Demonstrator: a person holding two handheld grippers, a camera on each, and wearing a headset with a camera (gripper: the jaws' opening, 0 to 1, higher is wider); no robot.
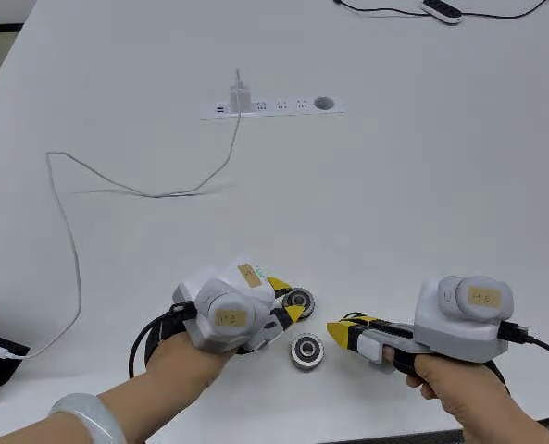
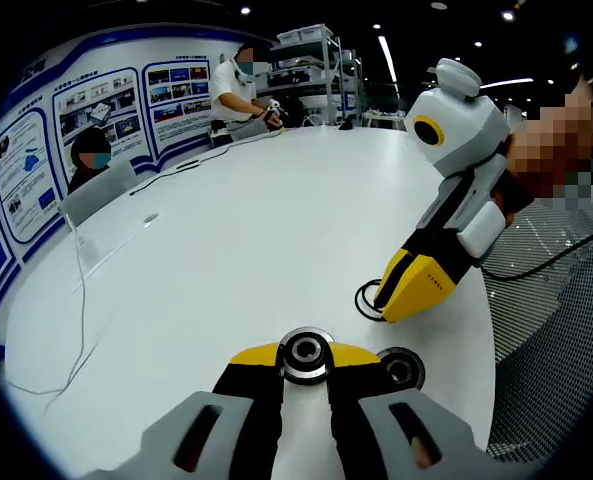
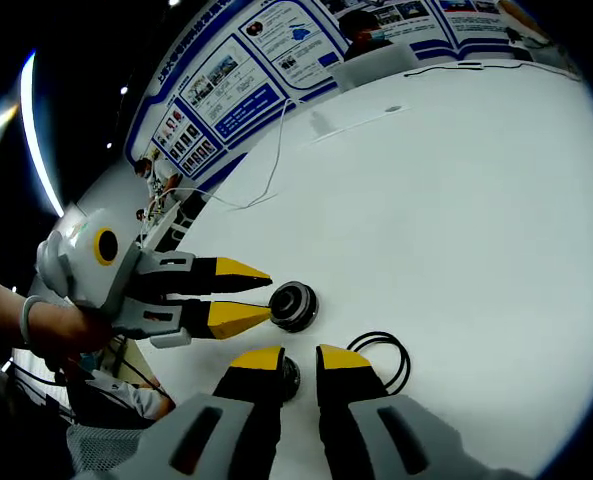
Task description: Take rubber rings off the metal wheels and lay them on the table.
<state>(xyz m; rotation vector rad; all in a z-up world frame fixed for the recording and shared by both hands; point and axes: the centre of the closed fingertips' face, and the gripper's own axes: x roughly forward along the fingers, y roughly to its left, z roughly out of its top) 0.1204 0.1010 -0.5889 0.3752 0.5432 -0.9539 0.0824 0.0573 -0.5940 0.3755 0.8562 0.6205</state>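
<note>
Jaws on left gripper (image 1: 287, 298) clamped on edge of wheel (image 1: 299, 299), pinched right at yellow tips. Right gripper (image 1: 339, 333) opposite, pointing at left one, tips nearly together, nothing seen between. Other wheel (image 1: 306, 351) flat on table (image 1: 394, 185) between both grippers, just beside right tips. Thin black rubber ring (image 3: 377, 335) loose on table, against right gripper's outer side. Farther off: power strip (image 1: 272, 107), white cable (image 1: 135, 190) plugged in.
</note>
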